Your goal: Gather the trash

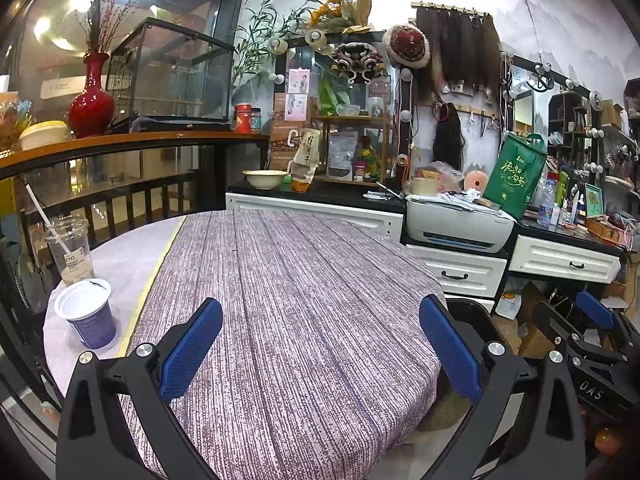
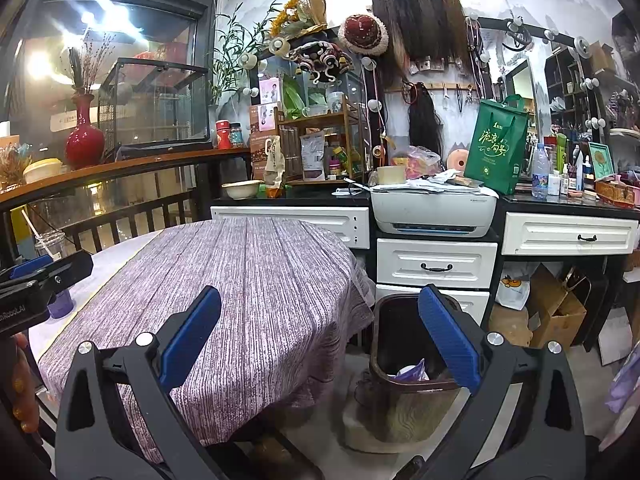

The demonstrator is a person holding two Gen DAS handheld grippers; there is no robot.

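Both my jaws wide apart, empty. Purple cup (image 1: 89, 312) sits left of my left gripper (image 1: 320, 356) on bench (image 1: 300, 280) (bin (image 2: 404, 380) under right gripper (image 2: 320, 356)).

The table (image 1: 304, 280) wears a woven cloth, rough and matt, streaked purple and white. A clear plastic cup (image 1: 70, 250) with a paper label stands by a purple pot (image 1: 90, 316) of smooth plastic. Both grippers' fingers (image 1: 192, 354) are matt black plastic with ribbed blue pads and shiny metal screws. The red vase (image 1: 91, 100) is glossy. The bin (image 2: 408, 368) has a wood-grain finish. The drawers (image 2: 436, 262) look smooth, painted white.
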